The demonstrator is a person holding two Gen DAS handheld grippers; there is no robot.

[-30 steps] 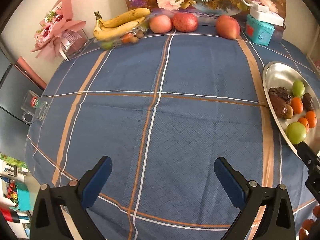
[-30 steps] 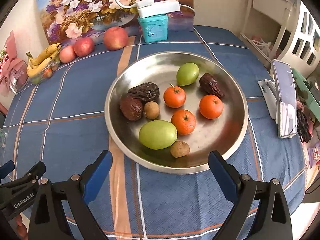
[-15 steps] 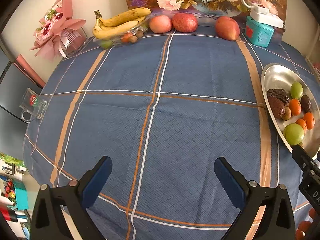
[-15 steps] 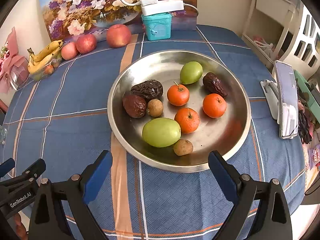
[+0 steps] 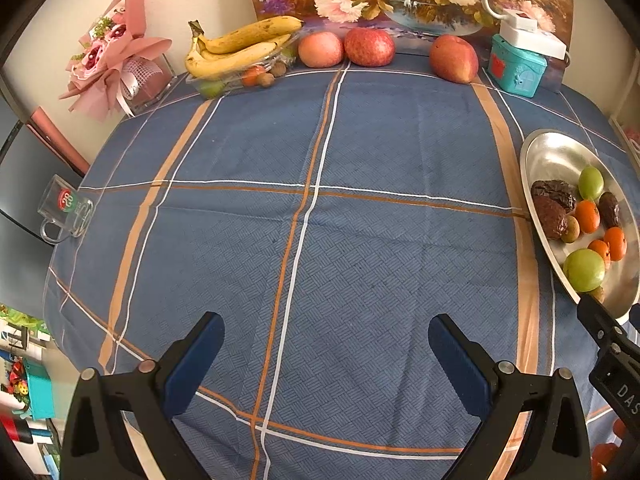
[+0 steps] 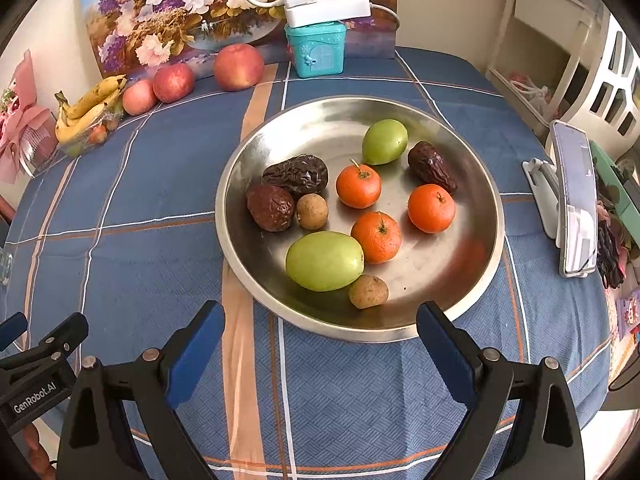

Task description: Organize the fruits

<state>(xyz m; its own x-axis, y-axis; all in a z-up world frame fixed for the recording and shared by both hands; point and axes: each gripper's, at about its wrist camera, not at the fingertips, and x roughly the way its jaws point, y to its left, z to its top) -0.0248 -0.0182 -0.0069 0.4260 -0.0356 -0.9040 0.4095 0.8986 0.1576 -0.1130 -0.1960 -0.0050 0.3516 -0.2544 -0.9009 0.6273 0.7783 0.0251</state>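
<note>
both tongs stand wide and empty: the right gripper (image 6: 318, 344) hovers just before the round steel tray (image 6: 486, 264) of mixed fruit, the left gripper (image 5: 326, 354) over bare blue checked tablecloth (image 5: 320, 220). the nearest small brown longan (image 6: 368, 291) looks easiest; the person should straddle it squarely and close gently to avoid rolling.

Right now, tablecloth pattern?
Blue tablecloth with orange and white crossing stripes; best in the left wrist view.

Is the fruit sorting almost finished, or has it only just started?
It looks barely started. Nothing looks sorted yet: oranges, green fruits and dark dates lie mixed on the metal plate. Nothing is in hand: the right gripper and left gripper are both open and empty. All the grouping is left.
</note>
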